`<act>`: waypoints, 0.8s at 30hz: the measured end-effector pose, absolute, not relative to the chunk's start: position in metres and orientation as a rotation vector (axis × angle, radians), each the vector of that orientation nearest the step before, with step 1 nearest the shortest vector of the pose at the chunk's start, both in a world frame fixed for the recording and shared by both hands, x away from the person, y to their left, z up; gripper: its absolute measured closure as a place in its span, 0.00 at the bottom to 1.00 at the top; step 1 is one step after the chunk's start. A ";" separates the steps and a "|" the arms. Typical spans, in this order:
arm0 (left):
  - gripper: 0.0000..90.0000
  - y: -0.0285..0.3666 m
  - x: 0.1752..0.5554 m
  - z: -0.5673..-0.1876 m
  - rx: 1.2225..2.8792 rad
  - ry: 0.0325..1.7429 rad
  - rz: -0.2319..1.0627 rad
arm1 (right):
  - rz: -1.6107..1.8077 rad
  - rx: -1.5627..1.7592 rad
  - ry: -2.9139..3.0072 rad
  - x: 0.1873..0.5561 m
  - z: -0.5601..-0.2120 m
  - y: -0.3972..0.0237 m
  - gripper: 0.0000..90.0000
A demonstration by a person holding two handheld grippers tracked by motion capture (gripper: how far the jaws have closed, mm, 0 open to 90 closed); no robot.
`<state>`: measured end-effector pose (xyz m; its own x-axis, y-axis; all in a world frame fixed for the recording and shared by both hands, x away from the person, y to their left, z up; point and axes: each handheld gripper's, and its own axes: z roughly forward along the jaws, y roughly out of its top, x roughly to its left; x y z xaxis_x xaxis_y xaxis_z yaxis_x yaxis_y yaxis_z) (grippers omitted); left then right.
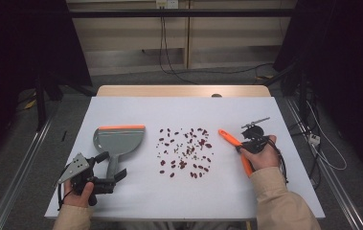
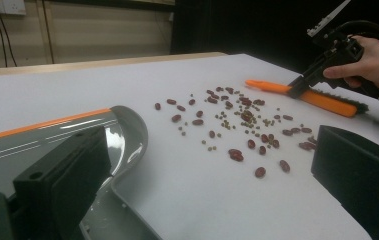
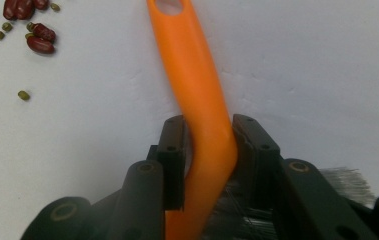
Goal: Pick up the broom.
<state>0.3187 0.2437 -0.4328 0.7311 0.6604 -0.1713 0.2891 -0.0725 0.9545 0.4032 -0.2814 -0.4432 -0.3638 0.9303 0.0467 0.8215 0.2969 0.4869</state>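
Note:
A grey dustpan (image 1: 119, 139) with an orange front lip lies at the left of the white board (image 1: 145, 201). Red and small green beans (image 1: 184, 151) are scattered across the middle. My left gripper (image 1: 112, 165) is open, its jaws spread wide either side of the dustpan's handle (image 2: 107, 210), not pressing it. At the right lies an orange brush (image 1: 229, 138) with dark bristles. My right gripper (image 1: 241, 146) is shut on its handle (image 3: 197, 75), both pads against it where it bends. From the left gripper view, the beans (image 2: 237, 120) lie ahead and the right gripper (image 2: 297, 90) holds the brush (image 2: 327, 102).
The white board rests on a wooden table whose far edge (image 1: 184, 91) shows behind it. Metal rails (image 1: 21, 167) run along the floor on both sides. Cables (image 1: 323, 153) trail on the floor at the right and at the back.

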 end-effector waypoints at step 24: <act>0.02 0.239 0.318 -0.430 1.657 0.766 0.370 | 0.939 1.593 2.166 0.390 -0.420 -0.301 0.78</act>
